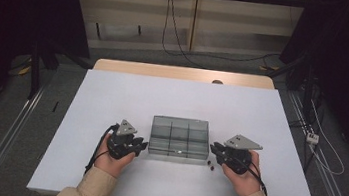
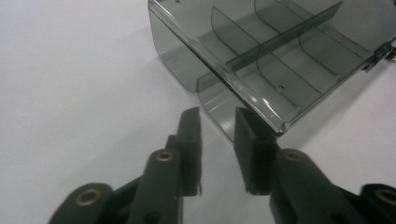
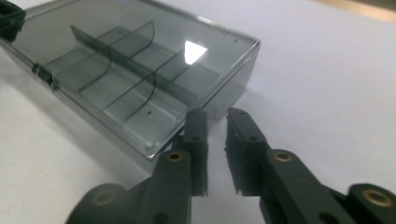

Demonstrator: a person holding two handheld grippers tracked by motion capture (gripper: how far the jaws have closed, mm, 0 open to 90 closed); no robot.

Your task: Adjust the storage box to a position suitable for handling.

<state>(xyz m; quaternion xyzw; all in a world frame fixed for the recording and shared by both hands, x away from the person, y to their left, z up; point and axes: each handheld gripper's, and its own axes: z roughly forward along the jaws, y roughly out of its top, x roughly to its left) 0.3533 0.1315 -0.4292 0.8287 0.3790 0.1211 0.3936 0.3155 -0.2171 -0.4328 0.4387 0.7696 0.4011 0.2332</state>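
One smoky transparent plastic six-compartment box (image 1: 179,137) between my two grippers; left gripper (image 2: 217,119), right gripper (image 3: 215,119) both slightly parted, empty, beside box ends.

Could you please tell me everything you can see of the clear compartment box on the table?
The box is smoke-grey see-through plastic, rectangular and shallow, split by thin dividers into six compartments, all looking empty. Its lid looks shut, with a small latch on the front edge. It lies flat on the white table, between the left claw and the right claw, each with jaws parted beside one end, gripping nothing.
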